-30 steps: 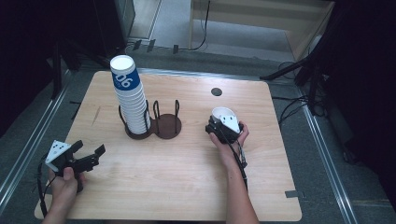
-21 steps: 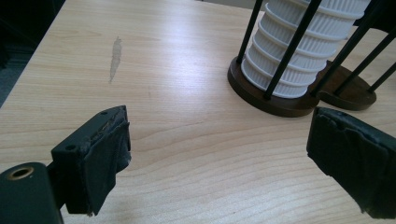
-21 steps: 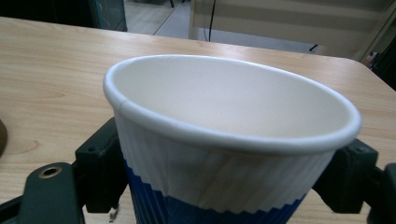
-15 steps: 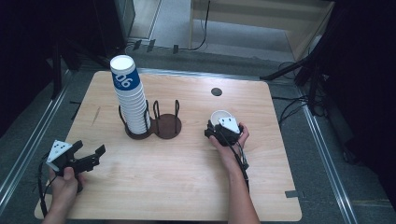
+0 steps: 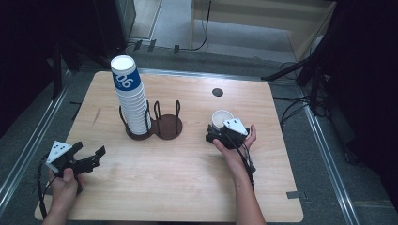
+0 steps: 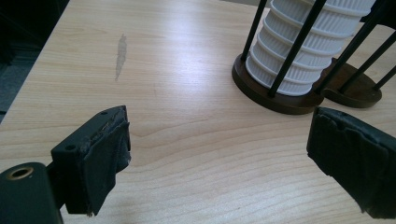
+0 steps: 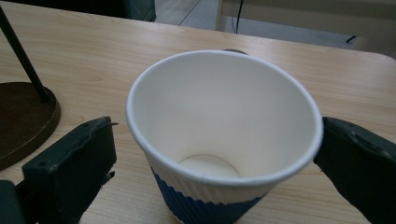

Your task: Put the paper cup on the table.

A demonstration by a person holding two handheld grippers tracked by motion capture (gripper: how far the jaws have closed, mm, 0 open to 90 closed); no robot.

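Observation:
A white paper cup (image 5: 220, 117) with a blue ribbed band stands upright and empty on the wooden table (image 5: 178, 183). My right gripper (image 5: 217, 131) sits around the cup (image 7: 224, 135). Its jaws have just been opening and stand open on either side of the cup. Its left pad (image 7: 79, 158) is clear of the cup wall. A tall stack of the same cups (image 5: 131, 101) fills one slot of a dark wire holder; the other slot (image 5: 168, 126) is empty. My left gripper (image 5: 89, 152) rests open near the front left corner, facing the stack (image 6: 308, 46), nothing between its pads.
A small black round hole (image 5: 217, 92) lies in the tabletop behind the cup. A grey smear (image 6: 121, 49) marks the wood at the left. Metal rails and dark floor border the table on both sides. Cables trail from both grippers along the forearms.
The right gripper's jaws have spread apart around the cup, which stays standing in the same spot. The left hand and gripper have not moved.

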